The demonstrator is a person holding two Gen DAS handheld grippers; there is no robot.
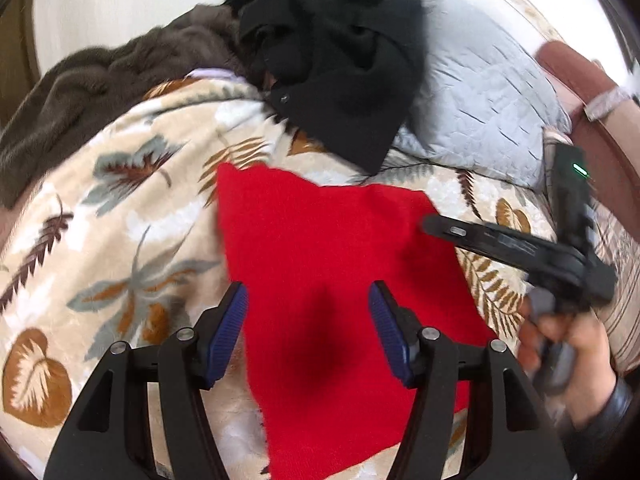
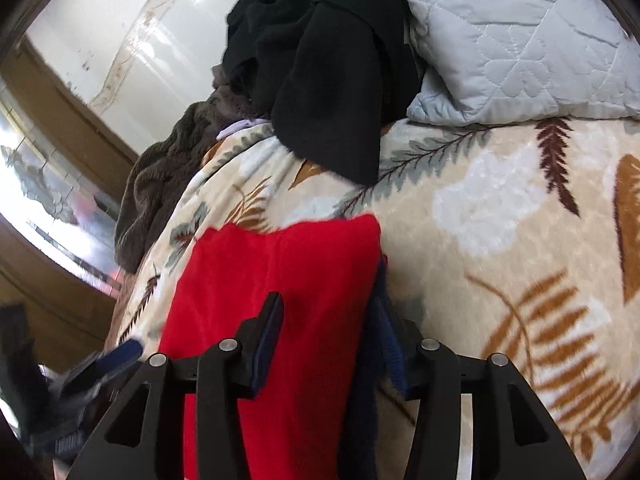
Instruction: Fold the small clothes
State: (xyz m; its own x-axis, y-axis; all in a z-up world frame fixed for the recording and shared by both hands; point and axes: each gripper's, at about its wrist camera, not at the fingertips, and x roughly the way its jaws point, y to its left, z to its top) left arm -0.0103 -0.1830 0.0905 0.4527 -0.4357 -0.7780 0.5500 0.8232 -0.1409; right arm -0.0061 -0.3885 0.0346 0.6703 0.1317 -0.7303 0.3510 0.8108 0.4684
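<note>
The left gripper (image 1: pixel 308 332) stands open above the red cloth (image 1: pixel 340 264), its blue pads (image 1: pixel 230 332) apart with nothing between them. The right gripper (image 2: pixel 332 340) is partly open around the cloth's right edge, but whether its pads press the fabric I cannot tell. The cloth lies flat on the leaf-patterned blanket (image 1: pixel 120 220) of the bed, with a black garment (image 1: pixel 340 52) and a grey quilted pillow (image 1: pixel 480 100) beyond it.

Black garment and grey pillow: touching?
Touching. Right wrist view: the black garment lies against the grey pillow, covering its left edge with no blanket visible between them.
</note>
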